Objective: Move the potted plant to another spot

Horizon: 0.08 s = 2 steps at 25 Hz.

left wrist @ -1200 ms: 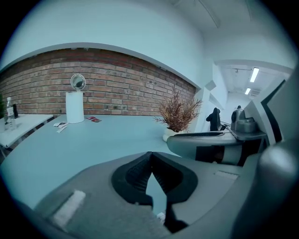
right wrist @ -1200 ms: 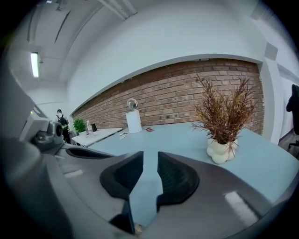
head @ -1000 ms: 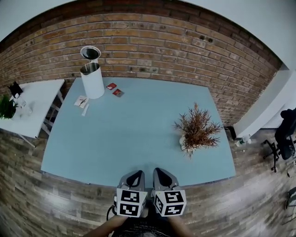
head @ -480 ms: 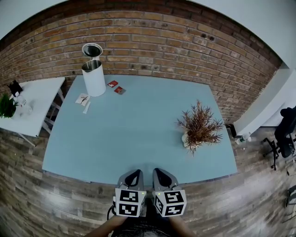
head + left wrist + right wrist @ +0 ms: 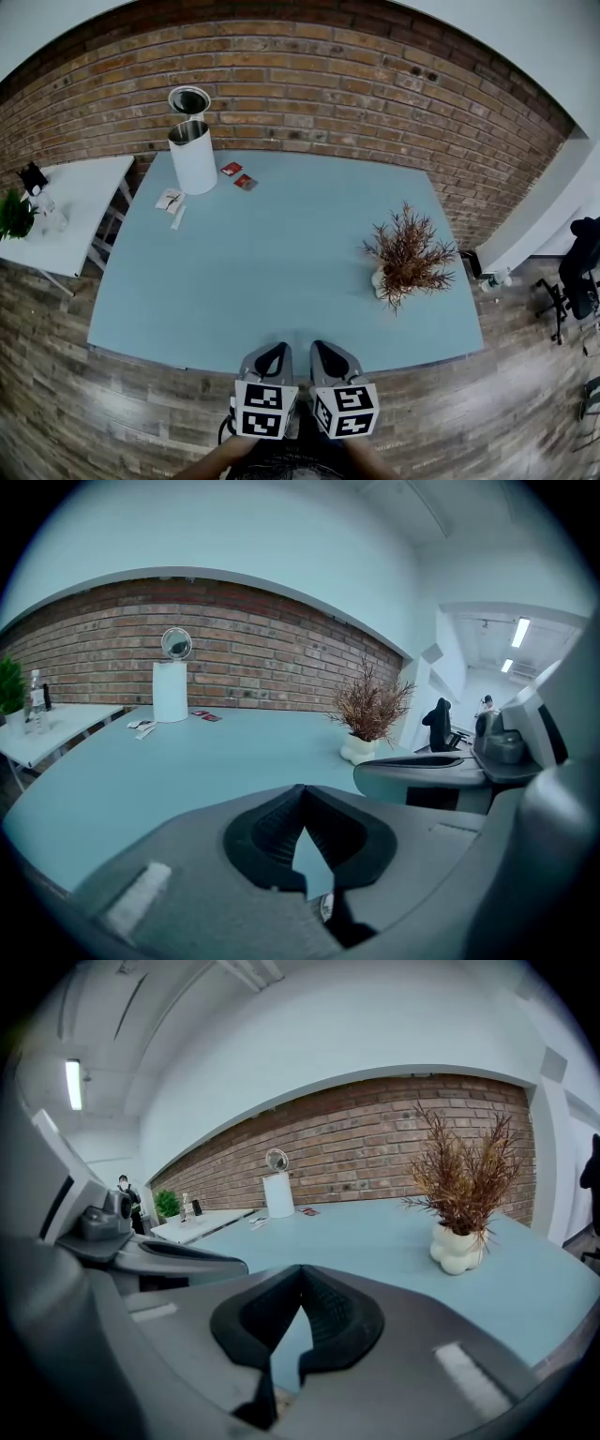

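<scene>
The potted plant [image 5: 406, 255], dry reddish-brown twigs in a lumpy white pot, stands on the light blue table [image 5: 262, 272] toward its right side. It also shows in the left gripper view [image 5: 367, 714] and in the right gripper view [image 5: 459, 1208]. Both grippers hang side by side just off the table's near edge, well short of the plant. My left gripper [image 5: 272, 356] is shut with its tips touching and nothing between them [image 5: 300, 791]. My right gripper [image 5: 328, 353] is shut and empty as well [image 5: 301, 1271].
A white cylindrical bin [image 5: 192, 157] with a raised round lid stands at the table's far left corner. Two red packets [image 5: 238, 176] and white paper bits [image 5: 171, 201] lie near it. A white side table [image 5: 70, 211] is left, a brick wall behind, an office chair [image 5: 579, 272] right.
The head view has drifted slightly, so the table's things sit a touch further right. The grippers and the plant have kept their places.
</scene>
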{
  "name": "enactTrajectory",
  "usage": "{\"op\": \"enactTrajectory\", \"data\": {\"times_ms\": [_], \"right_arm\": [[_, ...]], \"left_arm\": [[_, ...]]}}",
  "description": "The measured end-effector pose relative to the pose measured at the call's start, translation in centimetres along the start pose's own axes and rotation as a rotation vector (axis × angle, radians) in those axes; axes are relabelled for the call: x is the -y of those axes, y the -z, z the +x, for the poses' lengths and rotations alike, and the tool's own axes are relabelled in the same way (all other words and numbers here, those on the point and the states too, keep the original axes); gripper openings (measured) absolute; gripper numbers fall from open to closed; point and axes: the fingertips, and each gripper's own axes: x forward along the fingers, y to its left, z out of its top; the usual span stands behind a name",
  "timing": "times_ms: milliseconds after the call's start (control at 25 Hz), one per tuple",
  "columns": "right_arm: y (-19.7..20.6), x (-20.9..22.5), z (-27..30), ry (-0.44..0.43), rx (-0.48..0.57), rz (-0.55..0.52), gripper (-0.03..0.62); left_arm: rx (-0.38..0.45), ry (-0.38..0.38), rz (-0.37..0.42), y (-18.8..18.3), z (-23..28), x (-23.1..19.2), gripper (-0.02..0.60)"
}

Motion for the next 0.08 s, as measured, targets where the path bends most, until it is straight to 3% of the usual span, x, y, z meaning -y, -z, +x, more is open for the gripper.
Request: {"op": "enactTrajectory", "data": {"times_ms": [80], "right_arm": [[-0.01,-0.02,0.07,-0.001,-0.001,0.001,0.006]], "left_arm": [[-0.002,-0.001,0.000,0.00,-0.02,-0.09,-0.006]]}}
